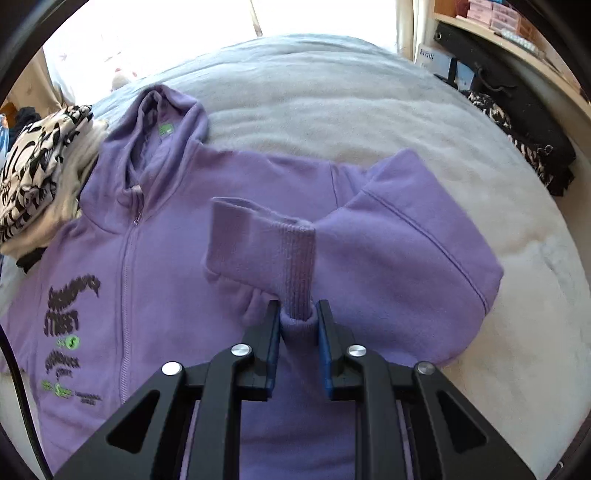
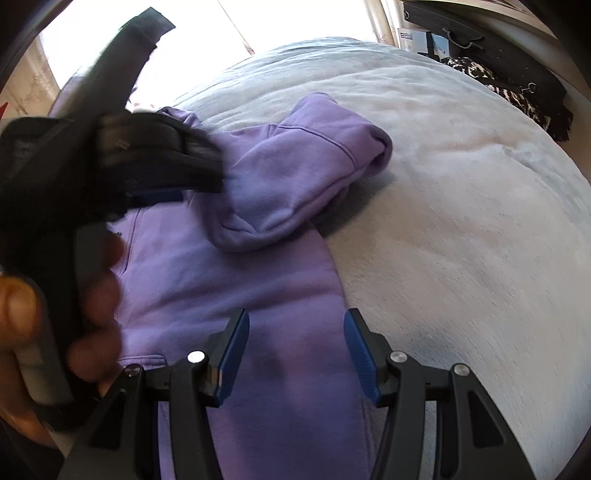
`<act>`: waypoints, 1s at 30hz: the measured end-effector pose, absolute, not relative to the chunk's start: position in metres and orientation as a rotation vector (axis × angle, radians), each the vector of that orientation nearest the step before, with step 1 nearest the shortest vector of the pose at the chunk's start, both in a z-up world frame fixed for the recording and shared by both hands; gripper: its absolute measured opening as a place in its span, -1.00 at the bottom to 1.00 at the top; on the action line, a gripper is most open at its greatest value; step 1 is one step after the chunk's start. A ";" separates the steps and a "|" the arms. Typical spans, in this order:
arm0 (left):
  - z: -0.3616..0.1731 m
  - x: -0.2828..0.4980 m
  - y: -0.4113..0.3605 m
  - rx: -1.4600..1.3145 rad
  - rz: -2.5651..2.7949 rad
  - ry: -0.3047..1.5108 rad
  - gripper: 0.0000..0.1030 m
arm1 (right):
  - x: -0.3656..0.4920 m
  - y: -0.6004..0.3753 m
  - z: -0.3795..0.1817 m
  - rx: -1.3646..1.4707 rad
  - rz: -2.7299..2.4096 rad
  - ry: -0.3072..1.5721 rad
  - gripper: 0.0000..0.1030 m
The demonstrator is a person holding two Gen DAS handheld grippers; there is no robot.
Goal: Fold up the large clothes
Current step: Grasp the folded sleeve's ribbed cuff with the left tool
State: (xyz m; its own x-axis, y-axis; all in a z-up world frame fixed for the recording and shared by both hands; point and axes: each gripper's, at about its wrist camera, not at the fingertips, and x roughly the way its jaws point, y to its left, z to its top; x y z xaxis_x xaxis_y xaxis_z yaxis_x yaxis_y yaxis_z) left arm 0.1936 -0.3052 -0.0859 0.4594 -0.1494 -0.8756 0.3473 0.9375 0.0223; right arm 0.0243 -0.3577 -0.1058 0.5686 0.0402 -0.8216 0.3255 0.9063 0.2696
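Note:
A purple zip-up hoodie [image 1: 166, 266] lies face up on a grey blanket [image 1: 332, 110], hood toward the far left, black and green print low on its left side. My left gripper [image 1: 298, 314] is shut on the ribbed cuff [image 1: 295, 266] of the right sleeve and holds it over the chest, the sleeve [image 1: 406, 240] folded inward. In the right wrist view the left gripper [image 2: 173, 184] and the hand holding it show blurred at left. My right gripper [image 2: 295, 332] is open and empty above the hoodie's lower right side [image 2: 280, 369].
A black-and-white patterned cloth pile [image 1: 37, 177] lies at the left beside the hood. A black bag [image 1: 517, 110] and patterned fabric [image 2: 517, 96] sit at the right bed edge under a shelf [image 1: 498, 33]. A bright window is behind the bed.

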 end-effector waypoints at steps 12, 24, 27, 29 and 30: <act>-0.024 0.223 -0.164 0.129 -0.246 0.845 -0.68 | 0.022 -0.344 -0.104 0.397 -0.153 0.964 0.04; -0.121 0.263 -0.037 -0.168 -0.290 1.104 -0.37 | 0.039 -0.326 -0.096 0.338 -0.089 0.996 0.04; -0.117 0.266 -0.024 -0.232 -0.340 1.091 0.11 | 0.054 -0.334 -0.084 0.361 -0.050 0.990 0.05; -0.114 0.269 -0.014 -0.270 -0.366 1.079 0.26 | 0.066 -0.341 -0.077 0.374 -0.042 0.986 0.06; -0.112 0.270 -0.010 -0.299 -0.394 1.079 0.27 | 0.072 -0.345 -0.074 0.378 -0.040 0.980 0.07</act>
